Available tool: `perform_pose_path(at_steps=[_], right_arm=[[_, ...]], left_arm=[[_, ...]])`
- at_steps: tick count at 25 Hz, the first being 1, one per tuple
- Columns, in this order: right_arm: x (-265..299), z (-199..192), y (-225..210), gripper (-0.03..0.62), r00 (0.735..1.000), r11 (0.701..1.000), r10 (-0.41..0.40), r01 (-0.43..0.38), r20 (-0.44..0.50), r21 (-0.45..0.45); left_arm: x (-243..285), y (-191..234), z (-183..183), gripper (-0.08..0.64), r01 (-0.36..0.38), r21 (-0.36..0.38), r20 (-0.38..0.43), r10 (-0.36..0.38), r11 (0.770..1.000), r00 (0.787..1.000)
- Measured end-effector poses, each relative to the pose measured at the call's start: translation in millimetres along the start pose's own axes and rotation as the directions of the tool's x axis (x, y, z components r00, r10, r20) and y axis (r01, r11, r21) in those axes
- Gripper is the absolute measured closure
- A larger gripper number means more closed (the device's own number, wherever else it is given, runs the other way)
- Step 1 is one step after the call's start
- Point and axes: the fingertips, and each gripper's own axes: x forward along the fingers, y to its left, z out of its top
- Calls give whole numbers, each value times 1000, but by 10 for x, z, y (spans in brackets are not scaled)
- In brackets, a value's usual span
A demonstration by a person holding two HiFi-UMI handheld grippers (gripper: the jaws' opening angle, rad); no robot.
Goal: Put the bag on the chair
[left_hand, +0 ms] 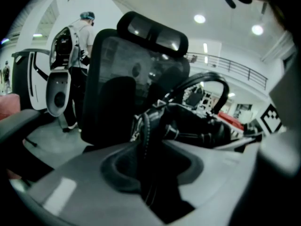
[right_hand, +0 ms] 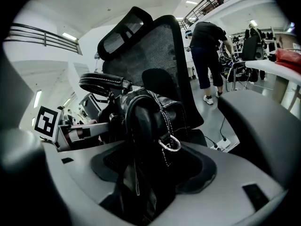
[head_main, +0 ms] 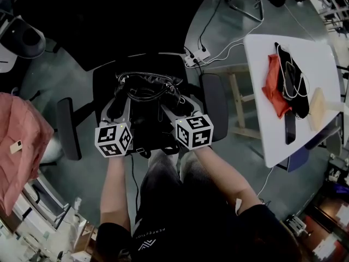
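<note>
Head view: black bag (head_main: 144, 94) sits on the chair (head_main: 214, 107) seat, frame centre. Left gripper (left_hand: 149, 171): jaws apart, a stitched edge of the bag between them, not pinched. Right gripper (right_hand: 153, 173): jaws spread wide around the bag's leather end, pads off it. White table (head_main: 262, 64) at frame right.

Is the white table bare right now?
No, a red cloth lies on the table, among other things.

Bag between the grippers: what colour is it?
The bag is black with pale stitching, shown best in the right gripper view.
</note>
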Motion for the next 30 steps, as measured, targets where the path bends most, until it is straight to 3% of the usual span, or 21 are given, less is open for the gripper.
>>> perform_pose_path(at_steps=[9,18,23,30], right_arm=[[-116,-39,-12,293,1000,1000,-20,20,-24,-14],[-308,-28,-21,293,1000,1000,-8,8,-20,-3],[-394,-31,-9,299,1000,1000,-1,1,-25,-2],[-548,91,34,367,1000,1000,6,-6,24,3]], left_arm=[[-86,23,-60,379,-74,-61,-5,74,995,997],[-259,24,-63,342,-138,-55,-3,138,989,990],[-339,-74,-88,342,-139,-48,-8,139,989,990],[-474,-260,-9,353,-110,-97,6,111,989,994]])
